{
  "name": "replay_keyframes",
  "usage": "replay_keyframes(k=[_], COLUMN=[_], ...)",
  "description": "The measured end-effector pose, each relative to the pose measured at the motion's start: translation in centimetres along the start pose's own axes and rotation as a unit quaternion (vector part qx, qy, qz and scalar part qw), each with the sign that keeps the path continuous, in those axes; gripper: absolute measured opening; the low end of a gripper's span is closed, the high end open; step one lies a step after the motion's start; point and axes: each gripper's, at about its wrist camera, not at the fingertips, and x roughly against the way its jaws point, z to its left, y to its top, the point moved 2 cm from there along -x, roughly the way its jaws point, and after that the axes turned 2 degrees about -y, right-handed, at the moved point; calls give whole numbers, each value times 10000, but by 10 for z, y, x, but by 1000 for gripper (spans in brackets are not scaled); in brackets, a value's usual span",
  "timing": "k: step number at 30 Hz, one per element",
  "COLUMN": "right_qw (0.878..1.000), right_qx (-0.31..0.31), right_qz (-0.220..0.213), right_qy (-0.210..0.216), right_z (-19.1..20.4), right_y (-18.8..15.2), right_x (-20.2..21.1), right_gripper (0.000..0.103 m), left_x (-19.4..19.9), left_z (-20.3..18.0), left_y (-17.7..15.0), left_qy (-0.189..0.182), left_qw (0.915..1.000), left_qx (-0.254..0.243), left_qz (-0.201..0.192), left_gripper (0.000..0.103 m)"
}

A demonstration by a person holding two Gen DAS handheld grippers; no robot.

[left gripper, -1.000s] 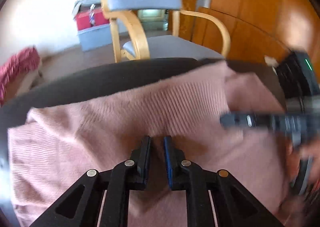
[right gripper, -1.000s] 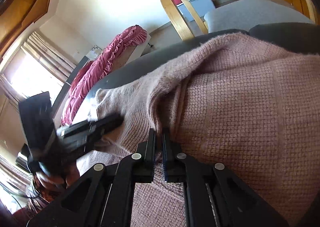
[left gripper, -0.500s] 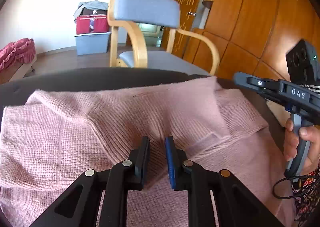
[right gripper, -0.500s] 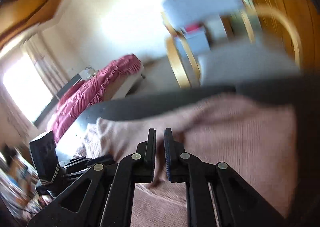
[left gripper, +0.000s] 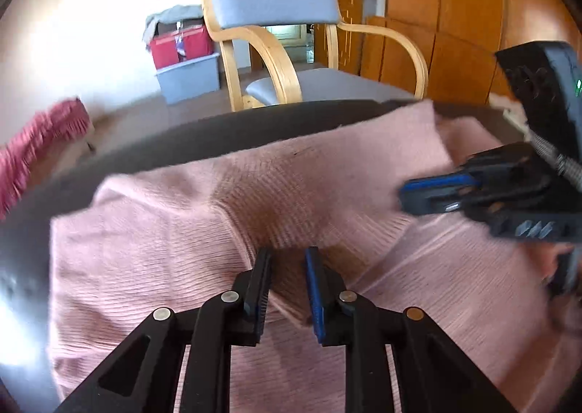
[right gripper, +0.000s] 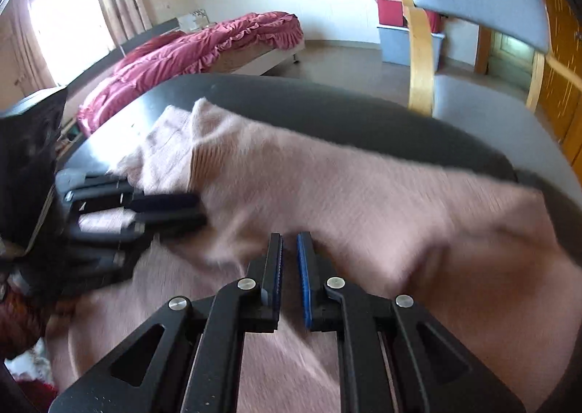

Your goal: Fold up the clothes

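Since the earlier frame our left gripper (left gripper: 287, 289) jaws are opening, fold of pink sweater (left gripper: 225, 216) between them, released. Right gripper (right gripper: 289, 267) swung in from its right, nearly clenched, empty. Sweater lies crosswise ahead of both on the table (left gripper: 182, 143).

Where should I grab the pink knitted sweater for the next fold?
Probably the raised fold ridge of the pink knitted sweater, just ahead of the left gripper, whose jaws are opening. Come from the near side, angled down: the doubled edge stands proud of the flat layer.
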Motion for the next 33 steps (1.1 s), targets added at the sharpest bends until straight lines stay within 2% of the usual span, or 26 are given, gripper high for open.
replay_keyframes(k=[3,6,8,10,14,16,19,21,23,26,29,32,33], right_qw=[9985,9961,9965,9963,9949,9952,9977,9980,9979,9971,9979,9983,9986], right_qx=[-384,-621,-581,-523,-594,-573,-443,-259,-499,-731,-461,-131,18], right_qz=[-74,-21,-102,-424,-808,-768,-315,-166,-200,-187,-188,-491,-474], right_qy=[396,624,587,539,-42,-179,-398,-548,-349,-133,-410,-284,-217], right_z=[-15,-22,-21,-21,-28,-30,-32,-37,-50,-59,-43,-19,-10], right_y=[-15,-12,-4,3,20,27,21,10,4,3,7,19,23], right_x=[11,14,23,38,47,39,18,12,18,18,23,33,31], right_gripper=[9,9,10,10,10,10,10,6,5,5,9,11,11], left_x=[1,3,6,9,2,-11,-27,-20,-11,-9,-11,-9,-7], left_z=[6,5,-1,-7,-23,-31,-41,-43,-39,-30,-28,-29,-29], left_y=[-1,5,13,21,41,40,30,18,8,5,3,1,1], left_qy=[-138,-175,-78,11,-143,-197,-166,-138,-186,-372,-434,-373,-374], left_qw=[9998,9996,9999,9999,9996,9997,9986,9962,9951,9965,9971,9970,9969], left_qx=[164,206,110,17,12,-128,-504,-858,-957,-717,-585,-631,-630], left_qz=[-7,-26,-75,-129,-226,-112,45,-111,-177,-199,-235,-266,-273], left_gripper=[22,21,21,21,21,21,21,22,22,23,23,23,23])
